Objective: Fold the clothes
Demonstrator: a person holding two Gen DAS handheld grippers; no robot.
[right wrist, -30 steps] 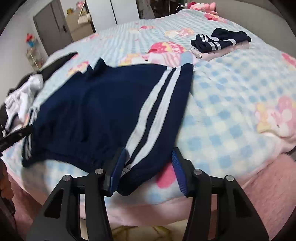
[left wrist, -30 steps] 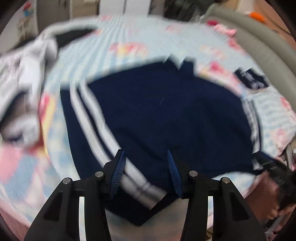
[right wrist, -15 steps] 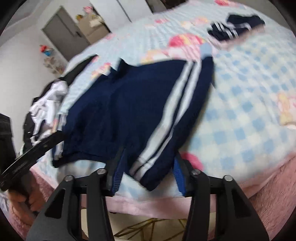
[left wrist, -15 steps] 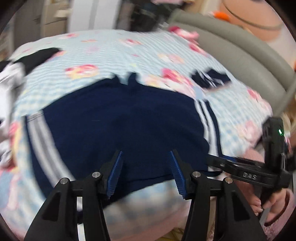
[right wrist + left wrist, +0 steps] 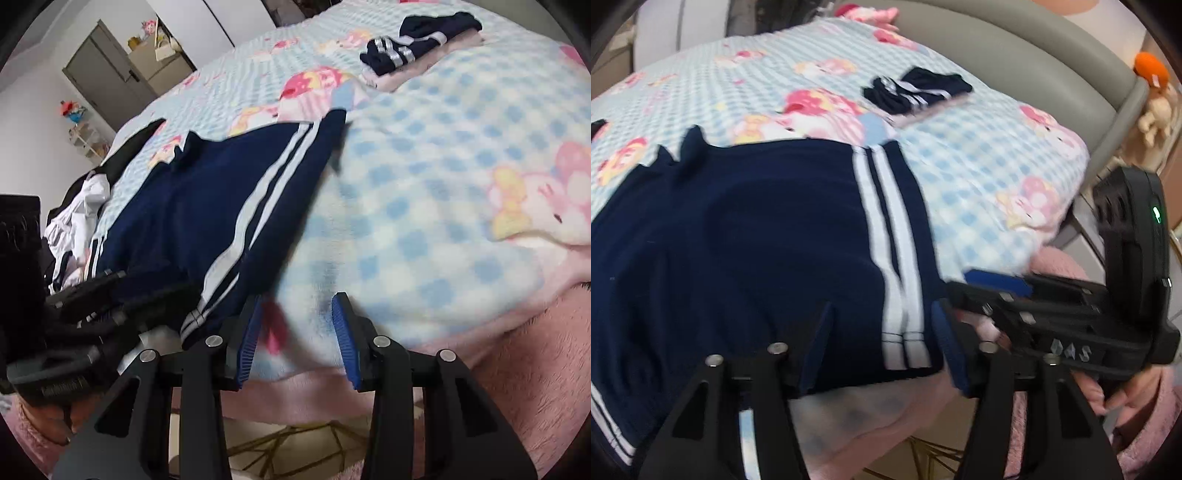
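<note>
Navy shorts with white side stripes lie spread flat on the checked blanket. My left gripper hovers over their near right corner. Its jaws are opening, and the striped hem lies between the fingers without being pressed. My right gripper is open just right of that same corner of the shorts, with only blanket between its blue pads. Each gripper shows in the other's view: the right gripper and the left gripper, both close beside the corner.
A folded navy garment rests on a pink item at the far side of the bed. A heap of white and black clothes lies at the left. A grey headboard bounds the right side. The bed's pink edge runs just below the grippers.
My left gripper swept right along the near hem, from the left stripes to the right ones, and its jaws widened. My right gripper slid right, off the striped corner onto bare blanket.
</note>
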